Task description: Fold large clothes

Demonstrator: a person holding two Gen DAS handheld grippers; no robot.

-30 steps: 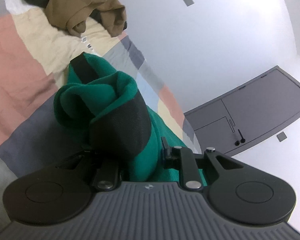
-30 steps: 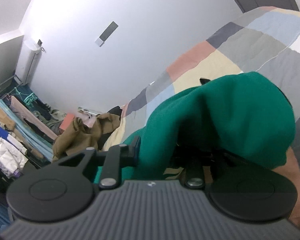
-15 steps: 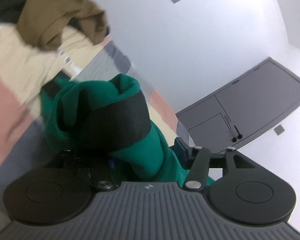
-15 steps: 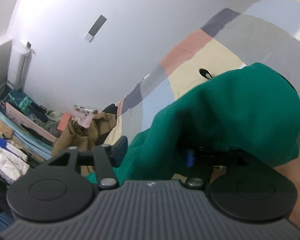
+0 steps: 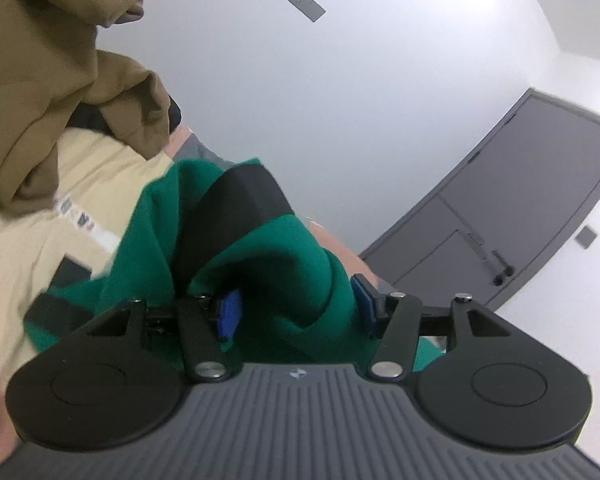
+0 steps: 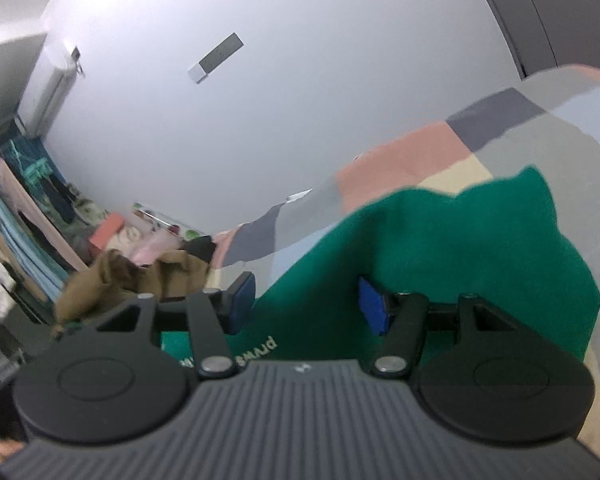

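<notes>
A green sweatshirt [image 5: 284, 248] with a black ribbed band [image 5: 236, 208] lies bunched on the patchwork bedspread [image 5: 28, 240]. My left gripper [image 5: 296, 308] is open, and a fold of the green cloth sits loosely between its blue pads [image 5: 228, 316]. In the right wrist view the same green sweatshirt [image 6: 460, 248] lies flatter, with pale lettering near the gripper body. My right gripper [image 6: 308, 300] is open too, with green cloth lying between its pads [image 6: 374, 306] but not pinched. The fingertips of both grippers are partly hidden by cloth.
A crumpled brown garment [image 5: 40, 80] lies on the bed just left of the green one, also visible as the brown garment [image 6: 140, 276]. A grey door [image 5: 520, 208] stands beyond the bed. A clothes rack [image 6: 12, 220] hangs full at the far left under an air conditioner [image 6: 48, 80].
Both grippers' jaws have gone from shut on the green cloth to wide apart. Both have moved across the bed, and the cloth has slumped lower between the pads.
</notes>
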